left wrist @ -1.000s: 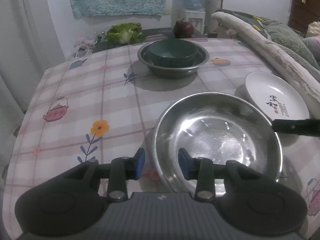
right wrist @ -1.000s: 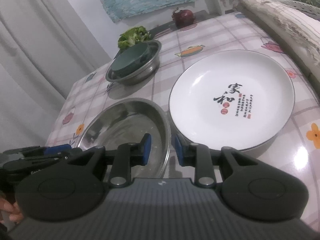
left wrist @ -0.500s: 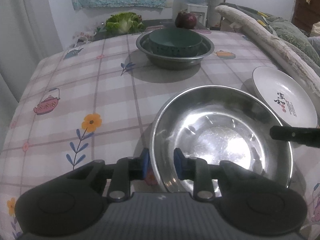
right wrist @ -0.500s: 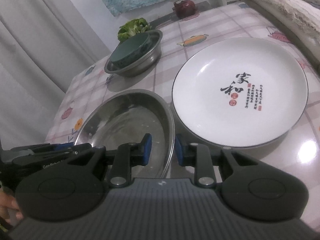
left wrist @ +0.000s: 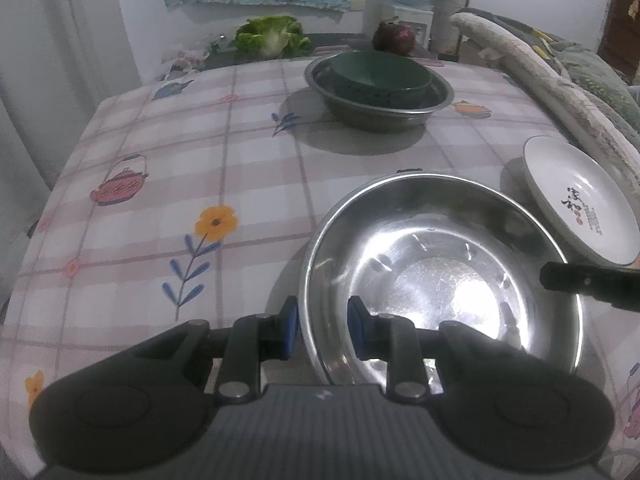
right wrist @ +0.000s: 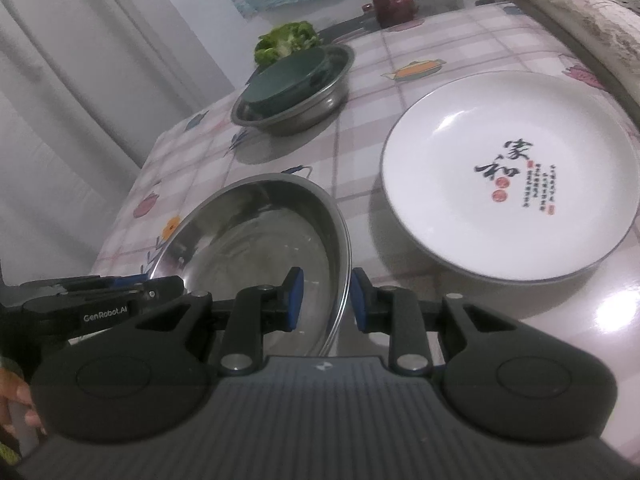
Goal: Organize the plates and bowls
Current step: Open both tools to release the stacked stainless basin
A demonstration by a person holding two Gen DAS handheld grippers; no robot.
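A large steel bowl sits near the table's front; it also shows in the right wrist view. My left gripper straddles its near-left rim, fingers closed on the rim. My right gripper straddles its right rim, fingers closed on it. A white plate with black calligraphy lies to the right; it also shows in the left wrist view. A dark green bowl sits inside a smaller steel bowl at the back.
The table has a checked floral cloth. Green lettuce and a dark red fruit lie beyond the far edge. A padded sofa arm runs along the right side. Curtains hang at the left.
Both grippers have closed onto the large steel bowl's rim. The bowl appears lifted slightly and shifted away from the white plate.
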